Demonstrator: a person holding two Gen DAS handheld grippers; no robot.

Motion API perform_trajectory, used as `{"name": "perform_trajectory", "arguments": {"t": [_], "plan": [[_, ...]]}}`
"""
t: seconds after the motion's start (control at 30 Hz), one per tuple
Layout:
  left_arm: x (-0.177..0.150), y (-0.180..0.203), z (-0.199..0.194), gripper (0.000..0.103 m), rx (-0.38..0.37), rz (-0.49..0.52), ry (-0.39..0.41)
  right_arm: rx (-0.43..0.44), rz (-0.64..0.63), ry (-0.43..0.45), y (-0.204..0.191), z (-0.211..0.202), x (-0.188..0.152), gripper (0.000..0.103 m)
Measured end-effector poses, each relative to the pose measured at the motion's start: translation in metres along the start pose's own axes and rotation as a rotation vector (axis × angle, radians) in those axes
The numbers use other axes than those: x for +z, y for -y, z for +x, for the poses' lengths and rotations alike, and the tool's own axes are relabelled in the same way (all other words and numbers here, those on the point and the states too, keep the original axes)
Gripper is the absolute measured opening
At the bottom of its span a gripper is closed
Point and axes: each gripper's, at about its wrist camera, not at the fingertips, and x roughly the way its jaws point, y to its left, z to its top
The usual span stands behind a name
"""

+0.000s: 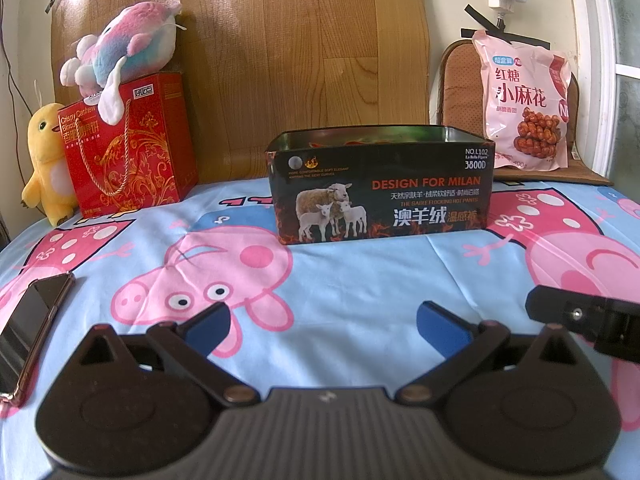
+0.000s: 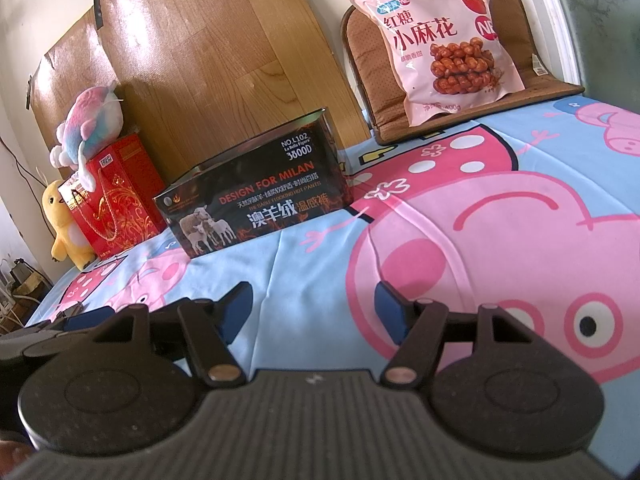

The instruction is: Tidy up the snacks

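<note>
While both our grippers hover low over the cartoon-print cloth (image 1: pixel 360 280), the left gripper (image 1: pixel 324 322) and the right gripper (image 2: pixel 314 312) stand wide apart in the jaws and carry nothing. We see the open tin box (image 1: pixel 380 184) mid-table, something orange barely showing inside, and the pink snack bag (image 2: pixel 436 40) leaning on the chair cushion (image 2: pixel 368 80) well behind it. We judge the slick, puffy bag may slip or sag from a shallow pinch, and a careless reach could knock the tin.
</note>
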Motion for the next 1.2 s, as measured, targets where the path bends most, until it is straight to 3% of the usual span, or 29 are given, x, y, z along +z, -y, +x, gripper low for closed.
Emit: {"name": "perform_trajectory", "arguments": {"t": [1.2], "plan": [[-0.0004,0.0018,-0.0009,0.103,0.005,-0.002,-0.001,0.0,-0.003,0.001,-0.0005,-0.0002,0.0006,0.073]]}}
